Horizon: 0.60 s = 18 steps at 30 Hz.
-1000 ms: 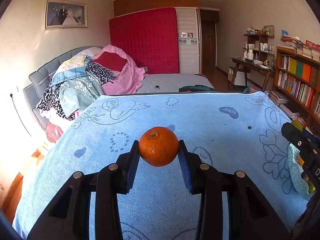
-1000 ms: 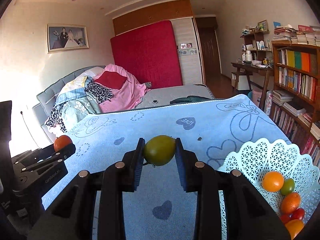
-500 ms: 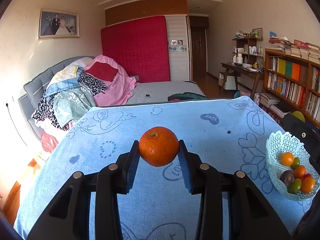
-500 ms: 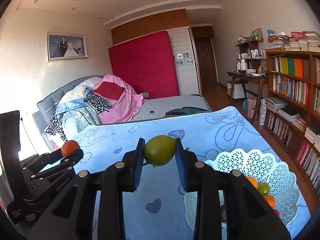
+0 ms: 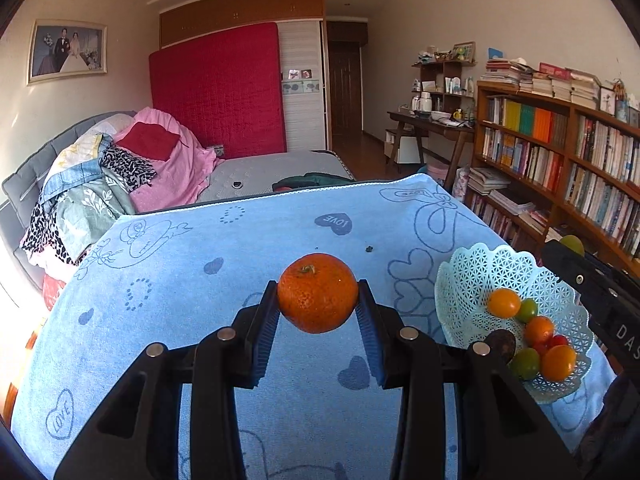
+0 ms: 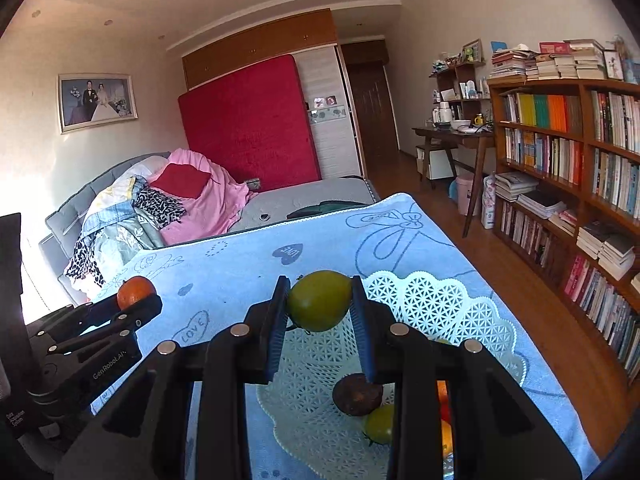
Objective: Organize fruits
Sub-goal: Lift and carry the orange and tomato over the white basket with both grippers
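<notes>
Right gripper (image 6: pixel 320 300): jaws pinched on a green fruit (image 6: pixel 319 300), which is carried in the air over the near rim of the white lattice basket (image 6: pixel 440 300). Release has not been made.

Left gripper (image 5: pixel 318 308): jaws clamped on an orange mandarin (image 5: pixel 318 292), stem up, held above the blue towel (image 5: pixel 200 280). From this view the basket (image 5: pixel 480 272) lies to the right of the mandarin, near but not under it.

Basket contents, as far as can be counted: two orange fruits, two or three green ones, small red ones, and one dark brown fruit (image 6: pixel 357 396) near the middle. Part of the pile is hidden behind the right gripper's fingers.

Towel: no loose fruit is seen on the visible cloth; only a few dark specks are noted near the printed heart.

Progress, judged: most of the sorting appears done. Two pieces remain, both already in hand. The green fruit is judged ready for lowering and release; the mandarin is judged to need carrying rightward over the rim first.
</notes>
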Each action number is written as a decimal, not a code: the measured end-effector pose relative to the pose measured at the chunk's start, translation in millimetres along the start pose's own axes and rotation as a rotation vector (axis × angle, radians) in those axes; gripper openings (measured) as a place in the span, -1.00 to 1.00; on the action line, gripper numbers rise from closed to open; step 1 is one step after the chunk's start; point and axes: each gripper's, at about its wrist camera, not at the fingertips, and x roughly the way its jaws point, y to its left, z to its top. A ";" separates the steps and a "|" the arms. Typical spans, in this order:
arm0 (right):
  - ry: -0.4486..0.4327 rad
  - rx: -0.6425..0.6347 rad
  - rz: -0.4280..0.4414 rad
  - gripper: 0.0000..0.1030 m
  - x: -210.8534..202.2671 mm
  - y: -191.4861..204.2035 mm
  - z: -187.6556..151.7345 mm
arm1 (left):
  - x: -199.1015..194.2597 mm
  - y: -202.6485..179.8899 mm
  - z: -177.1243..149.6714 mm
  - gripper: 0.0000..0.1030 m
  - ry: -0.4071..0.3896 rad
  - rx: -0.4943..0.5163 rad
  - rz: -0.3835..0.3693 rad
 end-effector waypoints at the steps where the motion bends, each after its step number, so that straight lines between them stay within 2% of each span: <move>1: 0.002 0.006 -0.009 -0.40 -1.5 -5.7 -1.3 | 0.4 -5.1 0.3 -0.25 0.003 0.003 -0.011; 18: 0.032 0.069 -0.117 -0.40 -11.4 -74.7 -18.3 | 17.5 -76.8 1.6 -0.25 0.049 0.075 -0.179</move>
